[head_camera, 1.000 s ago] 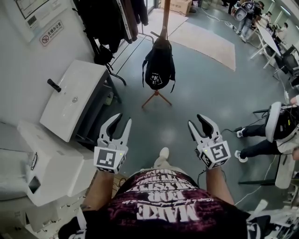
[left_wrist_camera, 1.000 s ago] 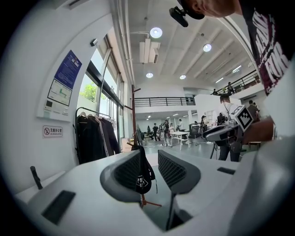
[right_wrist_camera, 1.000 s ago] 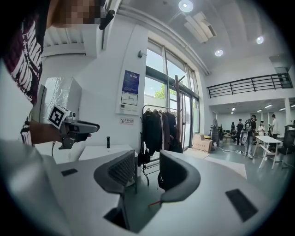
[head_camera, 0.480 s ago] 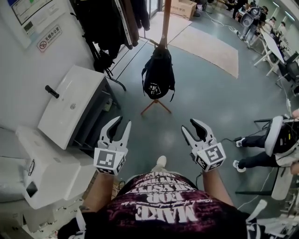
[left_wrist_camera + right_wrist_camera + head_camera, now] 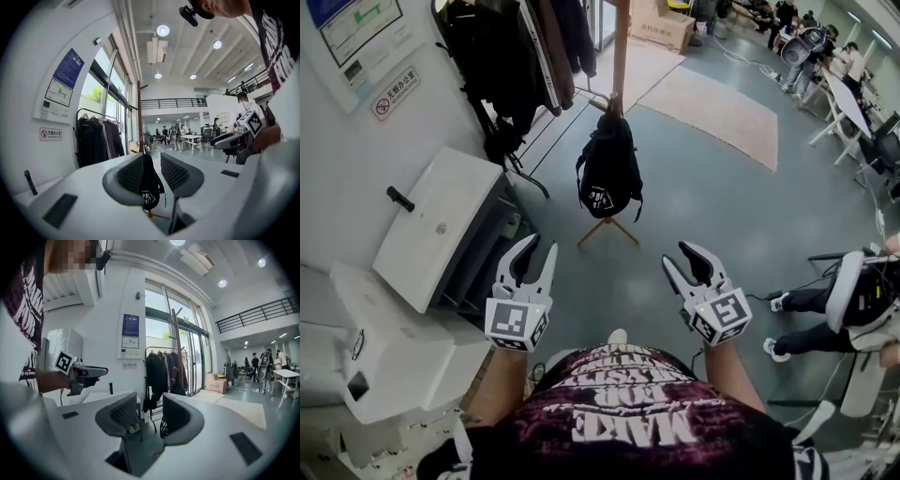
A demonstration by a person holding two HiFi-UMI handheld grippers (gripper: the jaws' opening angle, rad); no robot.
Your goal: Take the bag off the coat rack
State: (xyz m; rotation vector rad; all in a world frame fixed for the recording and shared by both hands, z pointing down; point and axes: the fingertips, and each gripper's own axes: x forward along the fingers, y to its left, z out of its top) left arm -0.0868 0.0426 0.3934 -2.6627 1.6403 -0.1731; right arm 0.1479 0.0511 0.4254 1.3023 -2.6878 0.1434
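Head view: bag point(image 5: 607, 173), black with a small pale logo patch, hangs by its top loop from a peg on the pole of the coat rack point(image 5: 621, 47), body dangling just above the rack's splayed feet point(image 5: 607, 228); not yet touched. Compared with a second ago it sits lower and a little larger in this view, nearer the two grippers, and more of the pole shows above it; judged: the person is closing on the rack, approach phase only. Left gripper point(image 5: 539, 246) held out at the lower left, tongs released with a clear gap; the left gripper view shows the distant bag framed in that gap, nothing grasped. Right gripper point(image 5: 682, 255) likewise released and empty; its own view looks through the gap toward the base of the rack and a rail of dark coats point(image 5: 516, 47). Both well apart from the bag. Outward: white washbasin point(image 5: 436, 225) to the left against the wall, grey floor point(image 5: 722, 206), a seated person point(image 5: 825, 300) at the right edge. Judged next need: more closing of distance, then a reach up for the loop at the peg.
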